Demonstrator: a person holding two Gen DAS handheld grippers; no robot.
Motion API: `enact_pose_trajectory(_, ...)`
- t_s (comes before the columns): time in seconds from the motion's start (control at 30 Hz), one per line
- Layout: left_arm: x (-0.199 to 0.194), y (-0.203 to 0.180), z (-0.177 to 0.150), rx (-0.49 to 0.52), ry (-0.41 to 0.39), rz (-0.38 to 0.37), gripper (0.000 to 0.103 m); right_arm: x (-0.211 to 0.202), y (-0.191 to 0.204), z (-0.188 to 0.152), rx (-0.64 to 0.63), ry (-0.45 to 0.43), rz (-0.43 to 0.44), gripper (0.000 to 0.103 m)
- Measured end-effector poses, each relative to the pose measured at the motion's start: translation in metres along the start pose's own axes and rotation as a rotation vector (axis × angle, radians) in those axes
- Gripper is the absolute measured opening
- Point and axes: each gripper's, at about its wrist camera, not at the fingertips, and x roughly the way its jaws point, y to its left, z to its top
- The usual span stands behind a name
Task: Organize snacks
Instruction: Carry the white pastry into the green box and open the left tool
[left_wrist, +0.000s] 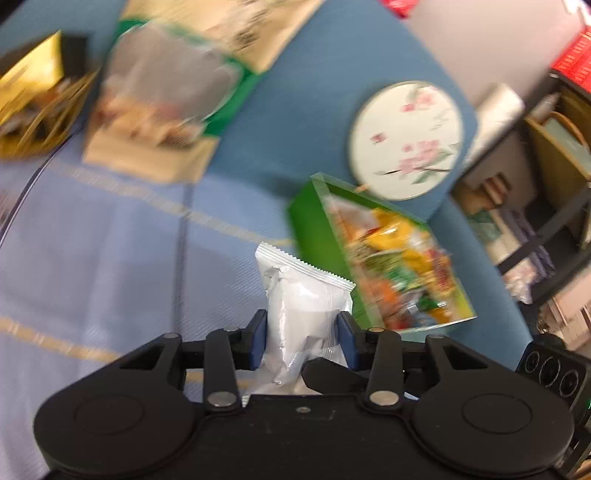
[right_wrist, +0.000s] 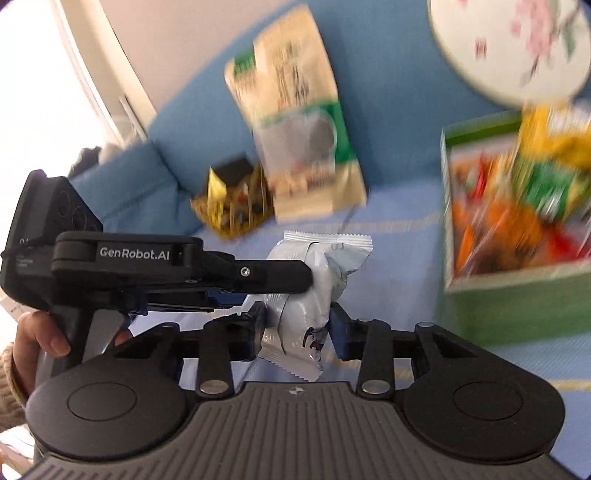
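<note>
Both my grippers pinch one white snack packet (left_wrist: 304, 314) — left gripper (left_wrist: 301, 341) and right gripper (right_wrist: 295, 330) each clamp it, held above the blue cloth (left_wrist: 110, 258), near the green box (left_wrist: 321, 236) of snacks.

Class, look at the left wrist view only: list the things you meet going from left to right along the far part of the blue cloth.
Gold wire basket → big green-and-beige snack bag → green box of snacks → round flowered fan.
</note>
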Motion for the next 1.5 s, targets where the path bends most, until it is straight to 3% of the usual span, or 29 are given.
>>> enact_pose_trajectory(0.13,0.011,-0.033,0.017,0.059,-0.013,-0.045,0.033,-0.027,-0.013,0.017,-0.003,-0.093,-0.04,0.064)
enact_pose_trajectory(0.5,0.071,-0.104,0.04,0.17,-0.008,-0.154,0.035,-0.074,-0.056,0.04,-0.007,-0.248,-0.213,0.064)
enact_pose_trajectory(0.77,0.122,-0.142,0.033,0.205,0.058,-0.22,0.036,-0.101,-0.096,0.04,-0.002,-0.23,-0.331,0.064)
enact_pose_trajectory(0.87,0.14,-0.15,0.03,0.236,0.068,-0.192,0.042,-0.097,-0.109,0.037,0.033,-0.22,-0.369,0.065)
enact_pose_trajectory(0.97,0.151,-0.15,0.029,0.276,0.044,-0.085,0.057,-0.08,-0.117,0.03,0.027,-0.124,-0.456,0.073)
enact_pose_trajectory(1.03,0.145,-0.14,0.029,0.243,0.032,-0.101,0.062,-0.08,-0.11,0.029,-0.043,-0.113,-0.516,0.094)
enact_pose_trajectory(1.1,0.137,-0.132,0.028,0.226,0.026,-0.109,0.062,-0.087,-0.101,0.03,-0.101,-0.16,-0.553,0.095)
enact_pose_trajectory(1.17,0.13,-0.128,0.026,0.245,0.025,-0.104,0.061,-0.092,-0.098,0.031,-0.1,-0.182,-0.536,0.082)
enact_pose_trajectory(1.2,0.128,-0.127,0.025,0.253,0.026,-0.101,0.06,-0.092,-0.097,0.031,-0.095,-0.178,-0.509,0.045)
enact_pose_trajectory(1.23,0.126,-0.126,0.024,0.255,0.029,-0.1,0.059,-0.088,-0.098,0.031,-0.092,-0.159,-0.486,0.034)
enact_pose_trajectory(1.3,0.124,-0.124,0.021,0.246,0.034,-0.105,0.058,-0.077,-0.096,0.027,-0.116,-0.126,-0.493,0.031)
enact_pose_trajectory(1.5,0.112,-0.116,0.013,0.219,0.024,-0.093,0.059,-0.062,-0.094,0.024,-0.165,-0.137,-0.503,0.033)
